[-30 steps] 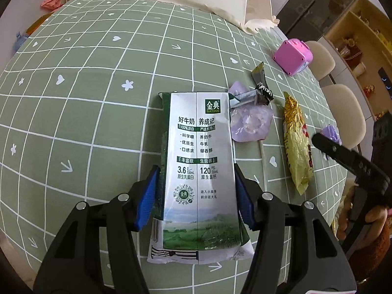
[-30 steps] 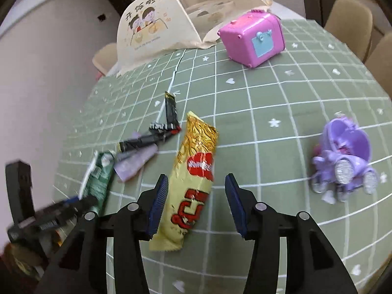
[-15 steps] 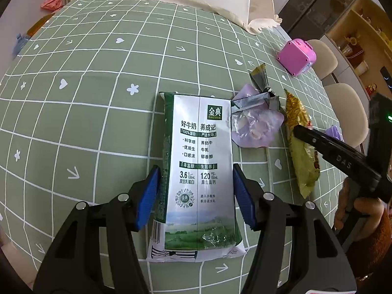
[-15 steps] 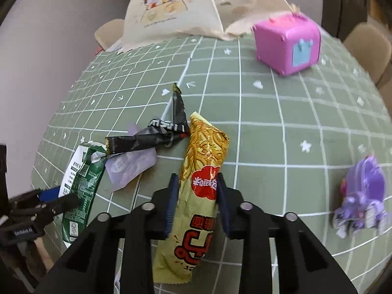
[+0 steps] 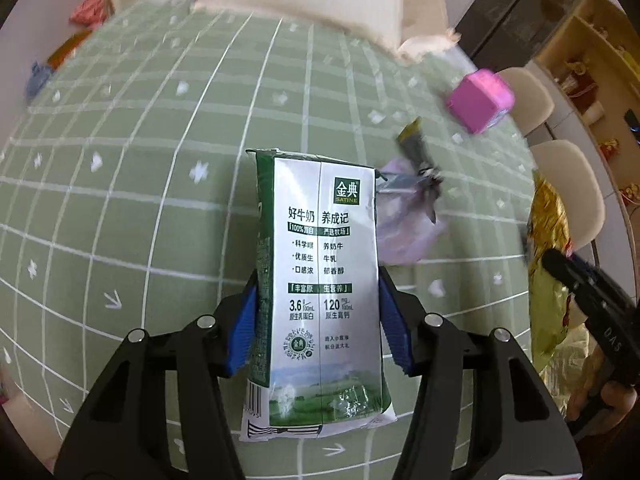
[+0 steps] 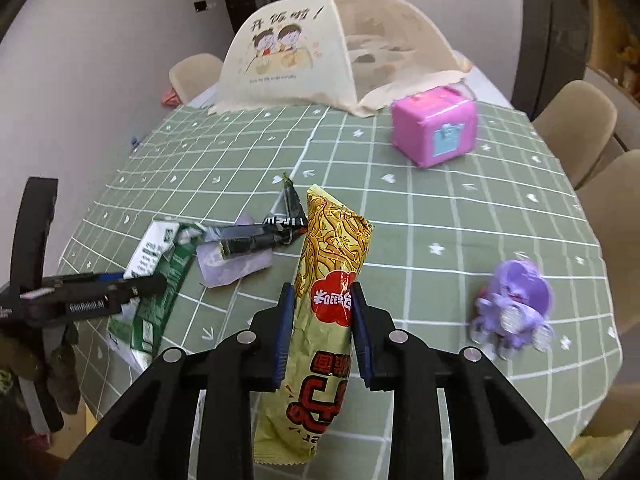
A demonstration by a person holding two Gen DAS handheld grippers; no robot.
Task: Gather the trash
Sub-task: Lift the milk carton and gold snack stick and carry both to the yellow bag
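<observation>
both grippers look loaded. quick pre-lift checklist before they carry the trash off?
1. Left gripper shut on milk carton: ok, both blue pads press its sides.
2. Right gripper shut on snack bag: ok, the bag is pinched at its middle.
3. Carton off the tablecloth: cannot tell.
4. Black wrapper and purple wrapper free of both grasps: ok, they lie apart on the cloth.
5. Toys out of the lift path: ok, pink box and purple toy sit off to the side.
6. Trash bin located: not ok, none in either view.
</observation>
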